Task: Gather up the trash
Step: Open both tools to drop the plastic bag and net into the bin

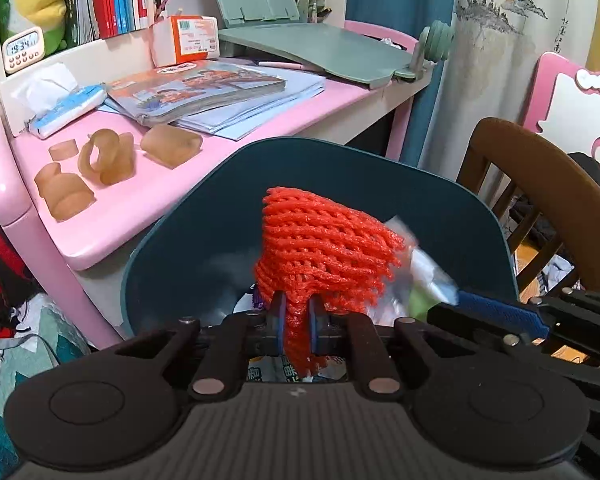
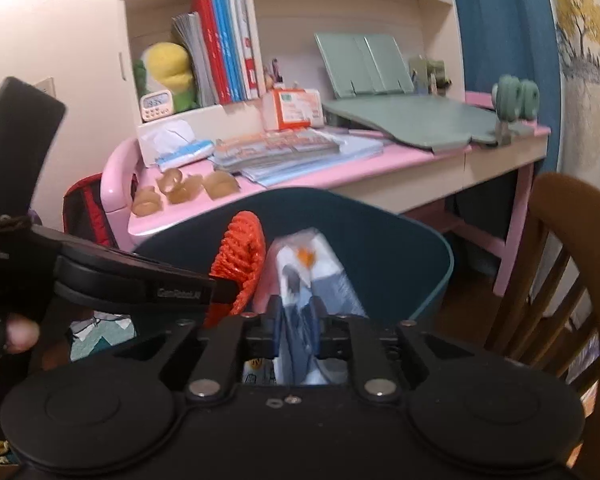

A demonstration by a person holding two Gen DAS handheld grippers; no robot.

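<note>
An orange foam fruit net (image 1: 324,248), woven in a loose mesh, is pinched at its lower end between the two blue pads of the left gripper (image 1: 297,322), whose fingers are closed tight on it; the net stands up from the pads above the open mouth of a dark teal plastic waste bin (image 1: 340,164). Just beside it on the right, a crinkled plastic wrapper in white, blue and orange (image 2: 310,276) sits between the blue pads of the right gripper (image 2: 298,326). That wrapper is blurred, so I cannot tell whether the pads press on it or stand slightly off it. Both pieces of trash hang over the bin, and more wrappers lie at the bin's bottom under the grippers. In the right wrist view the left gripper's black body reaches in from the left, with a fingertip (image 2: 20,332) of the person's hand at the frame edge. Behind the bin stands a pink desk (image 1: 112,216) carrying translucent amber silicone pieces (image 1: 108,158), a stack of picture books (image 1: 204,88) and a pack of tissues (image 1: 66,106). A brown wooden chair (image 1: 540,184) stands at the right.
</note>
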